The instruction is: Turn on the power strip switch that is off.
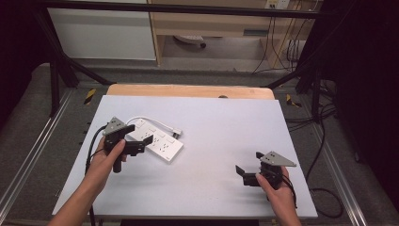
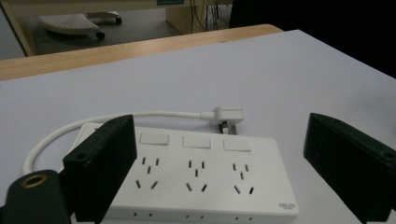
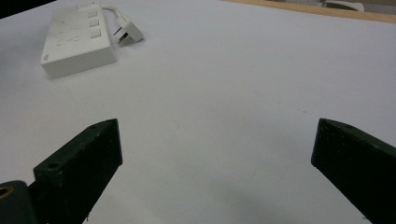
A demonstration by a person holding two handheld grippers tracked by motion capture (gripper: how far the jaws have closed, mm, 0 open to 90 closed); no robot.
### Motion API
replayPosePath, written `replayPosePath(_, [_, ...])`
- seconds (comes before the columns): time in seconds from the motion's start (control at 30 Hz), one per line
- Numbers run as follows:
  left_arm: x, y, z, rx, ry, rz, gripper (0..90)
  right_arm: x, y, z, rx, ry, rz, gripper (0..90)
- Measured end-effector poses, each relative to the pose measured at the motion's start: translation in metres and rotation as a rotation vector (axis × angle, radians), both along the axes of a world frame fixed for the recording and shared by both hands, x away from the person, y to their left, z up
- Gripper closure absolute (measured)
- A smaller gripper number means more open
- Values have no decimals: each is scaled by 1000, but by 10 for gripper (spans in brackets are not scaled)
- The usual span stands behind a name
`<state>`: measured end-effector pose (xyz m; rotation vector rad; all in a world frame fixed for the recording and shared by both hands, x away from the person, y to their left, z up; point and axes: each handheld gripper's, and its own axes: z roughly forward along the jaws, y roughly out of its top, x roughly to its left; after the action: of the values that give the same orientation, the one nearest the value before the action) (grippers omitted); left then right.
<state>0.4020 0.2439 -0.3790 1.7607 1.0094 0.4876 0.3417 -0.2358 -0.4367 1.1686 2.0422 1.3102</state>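
Left gripper (image 2: 224, 172) hovering, jaws spread, over white plastic three-socket power strip (image 2: 201, 179); likely approach step, next lowering and clamping. Right gripper (image 3: 215, 172) idling, jaws apart.

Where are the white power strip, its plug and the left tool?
power strip (image 2: 196, 175), left gripper view, socket face.
plug (image 2: 229, 115), left gripper view, white body.
left tool (image 1: 141, 141), high view, between its tips.

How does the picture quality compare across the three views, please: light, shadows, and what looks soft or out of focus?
High view: even light on the table, dark edges, slightly soft overall. Left gripper view: the power strip is fairly sharp, its plug clear, and the near black jaws are blurred. Right gripper view: flat light, faint shadow under the jaws, the strip far off and soft.
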Motion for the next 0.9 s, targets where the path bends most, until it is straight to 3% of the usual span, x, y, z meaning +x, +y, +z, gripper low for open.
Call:
replayPosePath(0.53, [-37,45,-8,-50,-22,59,96,1,0,-1,-1,6,-3,22])
replayPosePath(0.9, [-60,57,-22,-84,-25,64,101,2,0,-2,-4,10,-3,22])
